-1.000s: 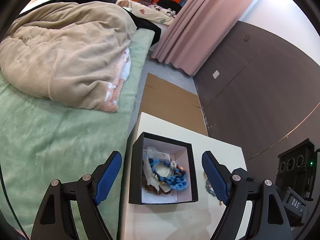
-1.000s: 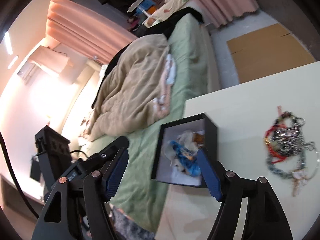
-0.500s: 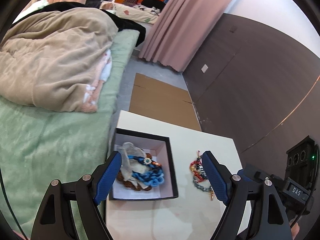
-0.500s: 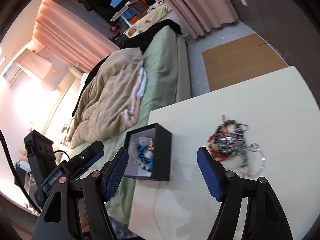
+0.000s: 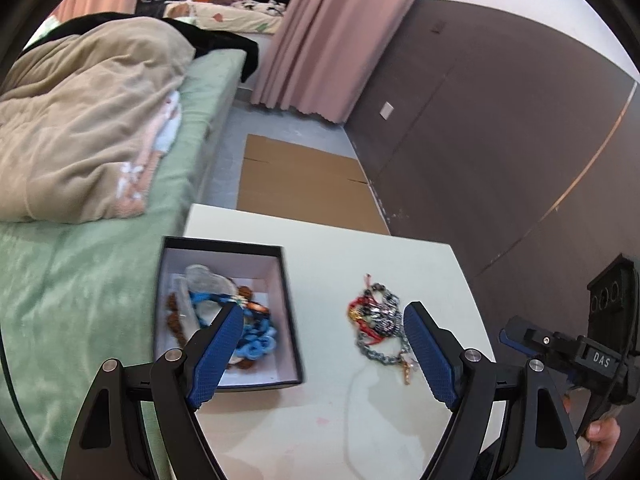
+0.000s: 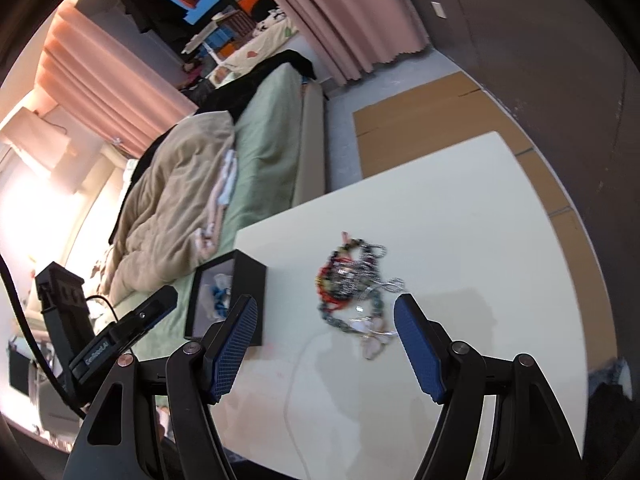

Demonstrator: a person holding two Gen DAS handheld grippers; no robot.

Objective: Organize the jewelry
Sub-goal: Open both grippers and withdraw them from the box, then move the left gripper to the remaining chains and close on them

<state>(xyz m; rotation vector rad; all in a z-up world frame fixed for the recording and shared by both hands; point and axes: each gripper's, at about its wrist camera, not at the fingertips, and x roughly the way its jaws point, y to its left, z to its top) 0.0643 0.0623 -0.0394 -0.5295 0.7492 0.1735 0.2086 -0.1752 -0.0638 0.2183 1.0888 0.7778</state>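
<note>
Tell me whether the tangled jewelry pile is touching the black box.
Apart. The left wrist view shows bare white table between the jewelry pile and the black box; the right wrist view shows the same gap.

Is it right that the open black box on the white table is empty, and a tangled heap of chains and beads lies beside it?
Not quite: the open black box is not empty. The left wrist view shows blue beaded jewelry inside. The tangled heap of chains and beads does lie beside it on the white table.
</note>
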